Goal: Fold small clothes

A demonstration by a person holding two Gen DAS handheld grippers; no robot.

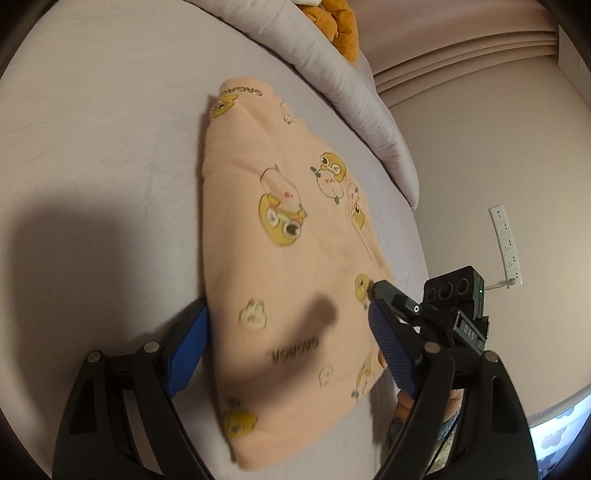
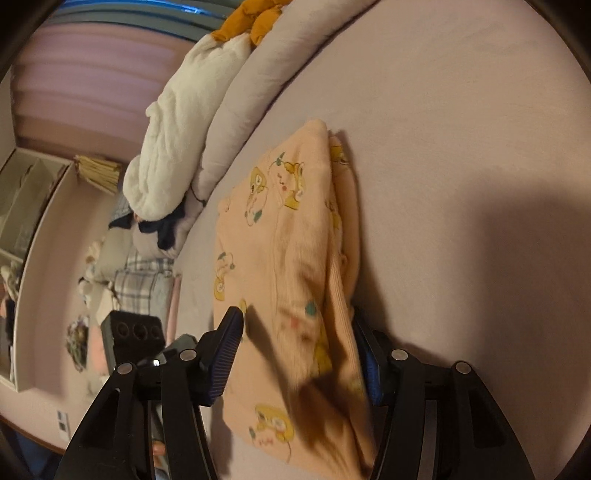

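A peach garment (image 1: 280,229) printed with yellow ducks lies folded into a narrow stack on the lavender bed sheet (image 1: 92,147). My left gripper (image 1: 286,310) stands open, its blue pads (image 1: 184,350) on either side of the garment's near end and neither pressing on it. In the right wrist view the same garment (image 2: 291,236) runs between the spread fingers of my right gripper (image 2: 295,314). That gripper is open too. Its left pad (image 2: 225,350) is clear of the cloth. The folded edge partly hides the right pad.
A grey duvet roll (image 1: 332,74) and an orange plush (image 1: 340,22) lie along the bed's far side, with a white fluffy blanket (image 2: 166,147) beside them. A power strip (image 1: 506,243) hangs on the wall. Shelves and piled clothes (image 2: 140,280) stand beyond the bed edge.
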